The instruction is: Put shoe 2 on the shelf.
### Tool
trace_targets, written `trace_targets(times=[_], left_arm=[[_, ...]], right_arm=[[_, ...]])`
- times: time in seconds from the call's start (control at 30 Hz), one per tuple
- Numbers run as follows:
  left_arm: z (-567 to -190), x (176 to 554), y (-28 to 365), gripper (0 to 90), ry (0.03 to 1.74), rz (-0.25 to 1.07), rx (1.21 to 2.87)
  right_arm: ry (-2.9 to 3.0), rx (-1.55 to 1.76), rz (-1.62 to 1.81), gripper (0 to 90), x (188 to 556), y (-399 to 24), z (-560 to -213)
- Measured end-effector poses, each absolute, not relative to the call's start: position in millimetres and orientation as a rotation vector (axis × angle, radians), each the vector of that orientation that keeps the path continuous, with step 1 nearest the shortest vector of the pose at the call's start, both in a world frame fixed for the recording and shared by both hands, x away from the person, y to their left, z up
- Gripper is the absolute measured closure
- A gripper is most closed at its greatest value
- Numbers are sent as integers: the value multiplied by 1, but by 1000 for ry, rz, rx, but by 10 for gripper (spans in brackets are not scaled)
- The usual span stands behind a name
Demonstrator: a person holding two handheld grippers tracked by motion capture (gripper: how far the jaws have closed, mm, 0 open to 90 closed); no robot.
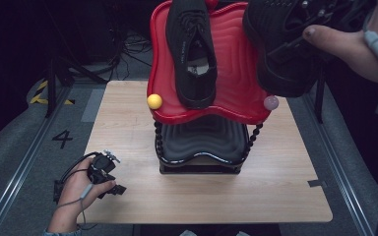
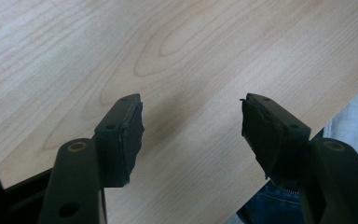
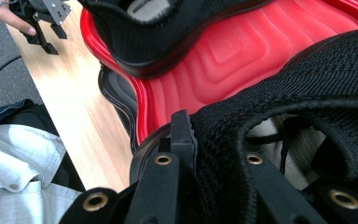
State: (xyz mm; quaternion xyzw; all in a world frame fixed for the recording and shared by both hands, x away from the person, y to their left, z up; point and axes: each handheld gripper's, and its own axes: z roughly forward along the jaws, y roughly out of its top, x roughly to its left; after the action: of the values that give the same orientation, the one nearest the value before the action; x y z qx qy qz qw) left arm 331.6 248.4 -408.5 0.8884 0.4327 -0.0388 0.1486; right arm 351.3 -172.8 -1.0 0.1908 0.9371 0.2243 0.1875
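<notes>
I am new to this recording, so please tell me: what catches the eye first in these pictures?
A glossy red tray on a black stand at the far middle of the wooden table, with one black shoe lying on it. The right gripper holds a second black shoe by its collar above the tray's right side.

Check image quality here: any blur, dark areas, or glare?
High view: surroundings nearly black, table evenly lit, held black shoe slightly soft near the lens. Left gripper view: wood grain sharp, claw tips soft. Right gripper view: close-up shoe collar crisp, mild sheen on red tray.
</notes>
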Motion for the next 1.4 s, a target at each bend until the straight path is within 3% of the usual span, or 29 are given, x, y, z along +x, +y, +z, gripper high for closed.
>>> trace_targets(times=[0.8, 1.4], left_arm=[[-410, 331, 249, 385, 1236, -117, 2564], [-410, 331, 249, 385, 1237, -121, 2569]], right_arm=[[2611, 450, 601, 829, 368, -123, -23], [2674, 426, 575, 820, 378, -113, -52]])
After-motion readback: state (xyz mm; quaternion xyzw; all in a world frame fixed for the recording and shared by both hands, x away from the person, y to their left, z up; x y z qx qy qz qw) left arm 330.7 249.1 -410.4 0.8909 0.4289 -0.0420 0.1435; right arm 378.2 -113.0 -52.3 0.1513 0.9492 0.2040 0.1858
